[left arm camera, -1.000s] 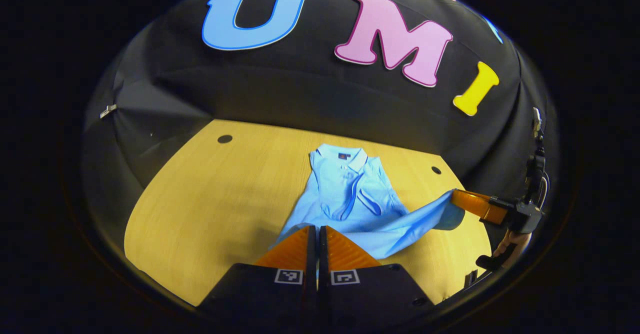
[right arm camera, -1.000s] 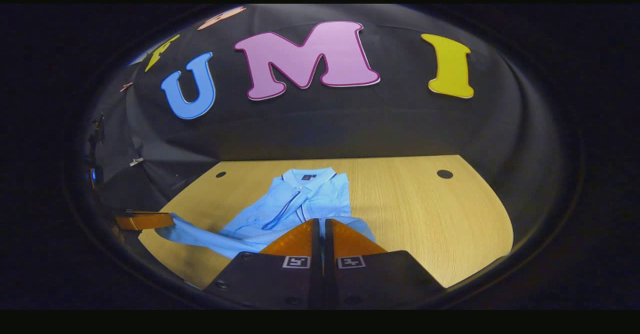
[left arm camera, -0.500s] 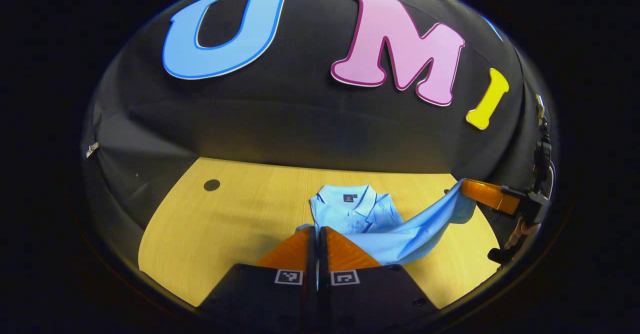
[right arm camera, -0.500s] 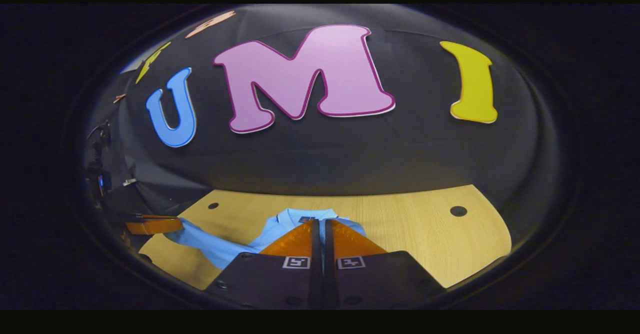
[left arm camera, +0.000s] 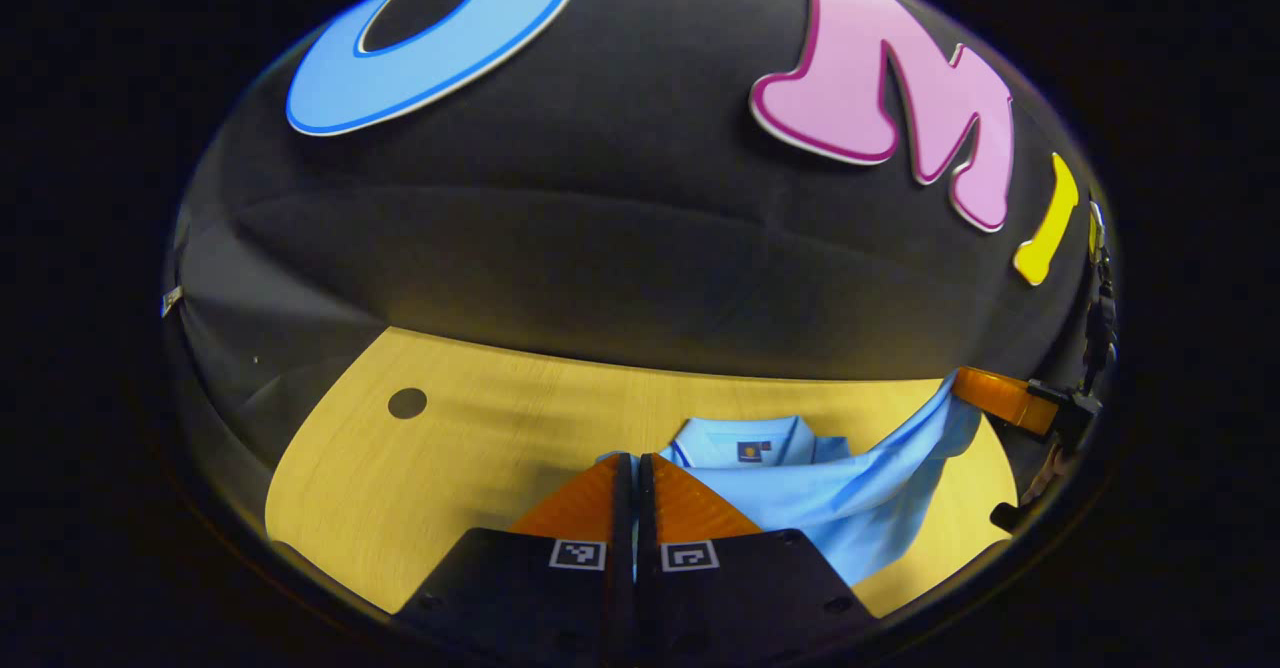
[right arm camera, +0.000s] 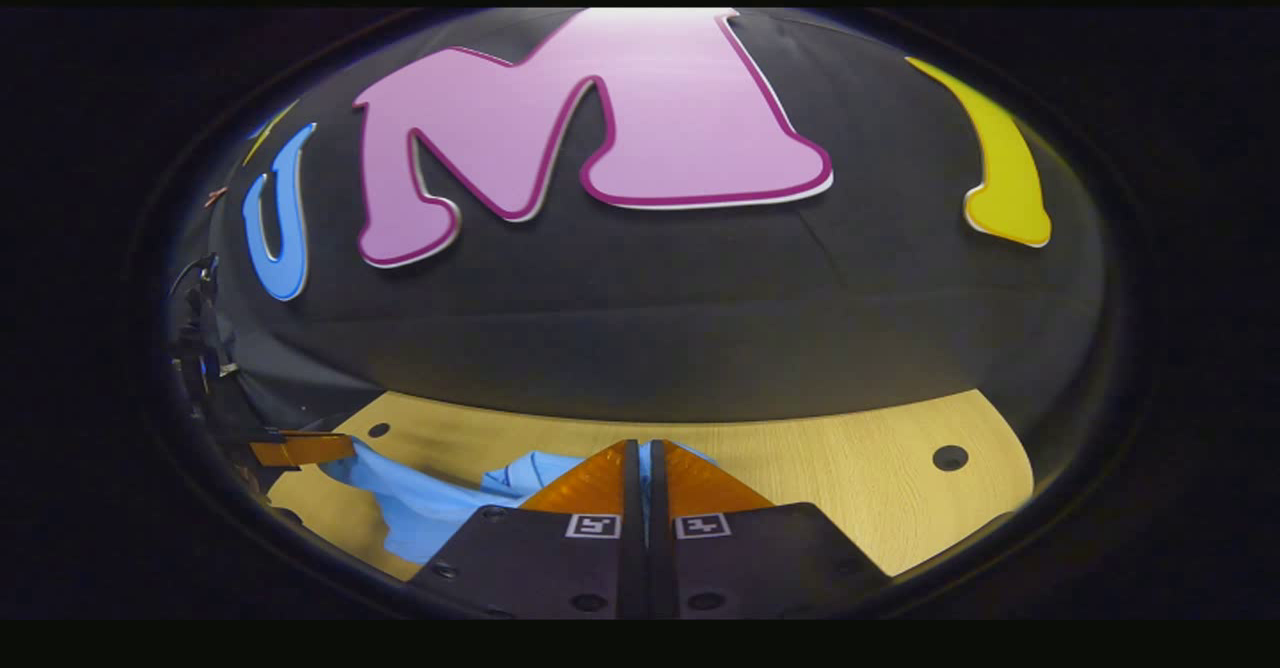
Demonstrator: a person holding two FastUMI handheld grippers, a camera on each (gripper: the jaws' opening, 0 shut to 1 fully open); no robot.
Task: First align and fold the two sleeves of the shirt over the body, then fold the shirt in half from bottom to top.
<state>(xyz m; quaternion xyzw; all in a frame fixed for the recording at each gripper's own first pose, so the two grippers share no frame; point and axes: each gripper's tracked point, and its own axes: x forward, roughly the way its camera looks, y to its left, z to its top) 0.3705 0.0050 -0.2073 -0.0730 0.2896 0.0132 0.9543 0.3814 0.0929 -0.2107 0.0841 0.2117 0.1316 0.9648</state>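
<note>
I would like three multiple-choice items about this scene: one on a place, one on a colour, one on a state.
1. Where does the shirt's collar lie?
A. on the table
B. on the floor
C. on a chair

2. What colour is the shirt?
A. red
B. light blue
C. white

3. How are the left gripper's fingers?
A. wide open
B. shut on the shirt
C. off the shirt

Answers:
1 A, the collar rests flat on the wooden top.
2 B, the cloth is light blue in both views.
3 B, the fingers stand closed with blue cloth between them; the right gripper grips likewise.
</note>
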